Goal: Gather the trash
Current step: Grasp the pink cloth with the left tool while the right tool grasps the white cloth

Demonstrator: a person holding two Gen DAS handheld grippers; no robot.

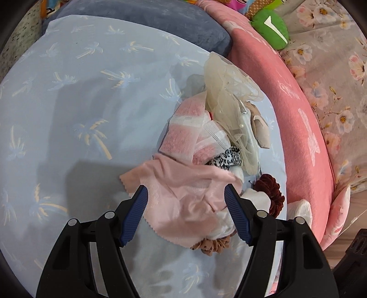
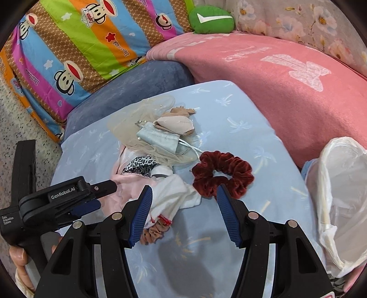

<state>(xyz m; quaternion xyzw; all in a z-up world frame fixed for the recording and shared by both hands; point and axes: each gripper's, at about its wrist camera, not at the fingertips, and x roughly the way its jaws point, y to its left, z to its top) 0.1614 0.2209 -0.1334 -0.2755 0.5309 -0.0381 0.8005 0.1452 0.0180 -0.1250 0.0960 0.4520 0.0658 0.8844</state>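
Observation:
A heap of scraps lies on a light blue palm-print pillow [image 1: 68,103]. In the left wrist view my left gripper [image 1: 186,191] is open, its jaws on either side of a pale pink cloth [image 1: 183,197]. Beyond it lie a pink-and-white striped cloth [image 1: 188,128], a cream mesh piece [image 1: 224,87] and a leopard-print piece [image 1: 226,158]. In the right wrist view my right gripper [image 2: 184,191] is open over a white cloth [image 2: 174,194], just short of a dark red scrunchie [image 2: 222,174]. A white plastic bag [image 2: 341,201] stands open at the right.
A pink blanket [image 2: 286,91] rises behind the pillow, with a blue cushion [image 2: 137,87], a striped monkey-print pillow [image 2: 80,50] and a green plush [image 2: 211,19]. A tan scrunchie [image 2: 153,235] and a pale blue pouch [image 2: 158,139] lie in the heap. The left gripper's body [image 2: 68,199] shows at the left.

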